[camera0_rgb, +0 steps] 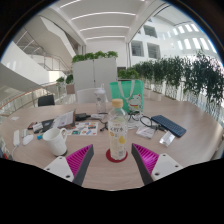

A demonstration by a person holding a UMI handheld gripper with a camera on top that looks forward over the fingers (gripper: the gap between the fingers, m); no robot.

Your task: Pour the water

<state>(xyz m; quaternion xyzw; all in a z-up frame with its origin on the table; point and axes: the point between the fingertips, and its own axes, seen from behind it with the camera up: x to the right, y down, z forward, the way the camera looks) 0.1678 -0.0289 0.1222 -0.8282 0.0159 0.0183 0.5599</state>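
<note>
A clear plastic bottle [118, 132] with a white cap and a yellow label stands upright on a red coaster [117, 158] on the wooden table [190, 150]. It is just ahead of my gripper [113, 157], roughly centred between the fingers. The magenta pads [80, 158] sit wide apart, with a clear gap at each side of the bottle, so the gripper is open. A white cup [56, 141] stands to the left of the bottle, beyond the left finger.
A teal bag [127, 96] stands behind the bottle. A dark tablet [168, 125] and glasses [147, 131] lie to the right. Small clutter [80, 125] covers the table's left and back. A row of plants [180, 75] lines the right side.
</note>
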